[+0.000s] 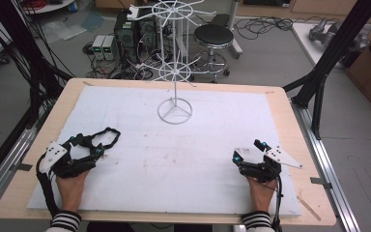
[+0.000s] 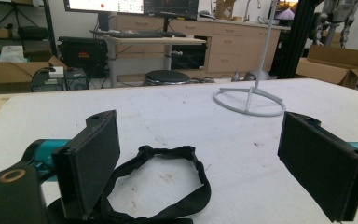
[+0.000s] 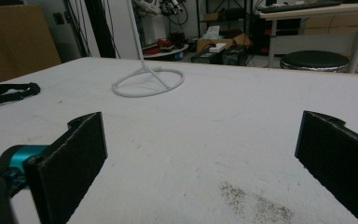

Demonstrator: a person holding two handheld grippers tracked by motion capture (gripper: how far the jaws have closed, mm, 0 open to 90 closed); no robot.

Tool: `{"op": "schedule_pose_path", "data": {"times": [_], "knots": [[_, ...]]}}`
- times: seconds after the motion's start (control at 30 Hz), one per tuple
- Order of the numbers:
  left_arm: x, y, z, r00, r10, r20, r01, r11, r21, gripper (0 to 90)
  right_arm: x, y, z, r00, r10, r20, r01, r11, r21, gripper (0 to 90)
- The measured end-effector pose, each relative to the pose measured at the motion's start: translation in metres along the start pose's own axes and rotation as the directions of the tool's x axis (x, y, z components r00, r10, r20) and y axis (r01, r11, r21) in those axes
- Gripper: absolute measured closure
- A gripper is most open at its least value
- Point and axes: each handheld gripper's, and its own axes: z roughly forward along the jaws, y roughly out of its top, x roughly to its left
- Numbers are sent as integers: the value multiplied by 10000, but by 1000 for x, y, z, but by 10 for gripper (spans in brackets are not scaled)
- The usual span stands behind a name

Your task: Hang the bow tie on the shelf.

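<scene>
At the left of the table, the left hand-held gripper rested low with its jaws spread wide, and the black strap lay looped on the white mat just ahead of it, its near end passing under and beside the gripper's left jaw. In the left gripper view the strap curled between the two pads, nearer the left one; whether it touched that pad could not be told. Nothing was clamped yet.

To take the strap well, the left hand-held gripper would probably need to slide forward and dip so that one band of the loop sat squarely between the pads, then close on a single layer rather than on a bunched fold, so the loop could hang free for hooking.

Farther back, toward the middle, the white wire stand stood upright on its ring base, well apart from the strap, its spoked arms likely the place to hang it.

At the right, the right hand-held gripper lay on the mat with its jaws wide apart too, holding nothing and touching only the surface, far from the strap.
</scene>
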Motion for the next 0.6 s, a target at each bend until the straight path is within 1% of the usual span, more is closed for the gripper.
{"op": "schedule_pose_path", "data": {"times": [0.1,0.17,0.23,0.3,0.43,0.47,0.6], "knots": [[-1,0,0,10000,-7,-12,7,10000,-11,132,-1,0,0,10000,-57,58,57,10000,-70,10],[0,0,0,10000,1,-16,-1,10000,5,133,0,0,0,10000,29,31,-28,10000,-13,11],[-1,0,0,10000,-19,-36,19,10000,27,133,-1,0,0,10000,-37,36,38,10000,-63,10],[-1,0,1,10000,22,-36,-22,10000,50,133,-1,0,0,10000,32,39,-32,10000,-59,10],[-1,0,0,9999,44,-92,-44,10000,-24,133,-1,0,0,10000,37,8,-37,10000,-71,10],[-1,0,0,9999,-24,-103,23,10000,-16,133,-1,0,0,10000,7,-4,-7,10000,-69,10],[-1,0,0,9997,-86,-215,85,10000,-39,135,0,0,0,10000,-30,-23,30,10000,-16,10]]}}
